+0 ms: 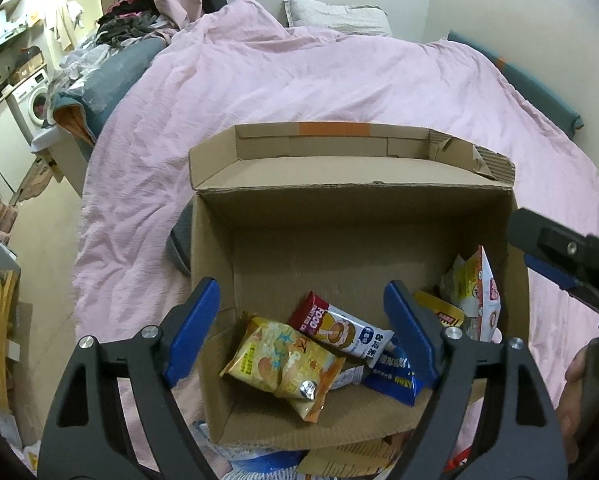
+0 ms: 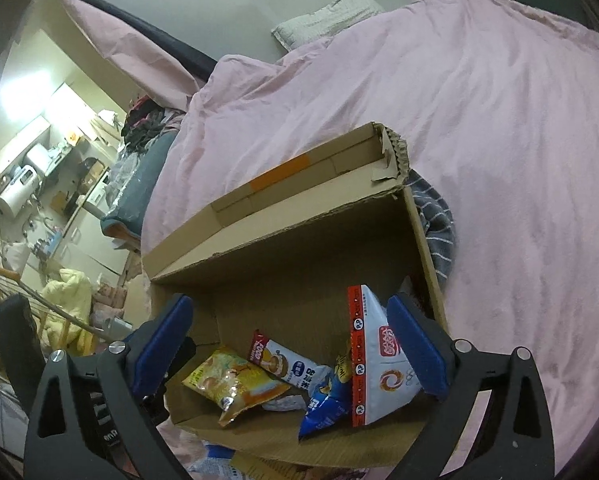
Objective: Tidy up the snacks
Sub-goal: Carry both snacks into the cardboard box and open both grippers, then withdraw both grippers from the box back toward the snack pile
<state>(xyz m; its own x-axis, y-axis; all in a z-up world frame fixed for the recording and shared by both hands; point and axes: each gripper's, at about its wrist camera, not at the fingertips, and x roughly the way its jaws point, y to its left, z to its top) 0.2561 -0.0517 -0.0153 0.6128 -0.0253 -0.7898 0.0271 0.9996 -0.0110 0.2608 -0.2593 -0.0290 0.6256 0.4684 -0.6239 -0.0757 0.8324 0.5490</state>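
An open cardboard box stands on the pink bed and holds several snack packs. Inside lie a yellow popcorn bag, a red-and-white snack pack, a blue pack and a white-and-red bag leaning on the right wall. My left gripper is open and empty above the box's near side. My right gripper is open and empty above the box; the white-and-red bag stands by its right finger. The right gripper also shows at the left wrist view's right edge.
More snack packs lie on the bed below the box's near edge. A striped grey cloth lies beside the box. A pillow is at the bed's head. Furniture and a washing machine stand left of the bed.
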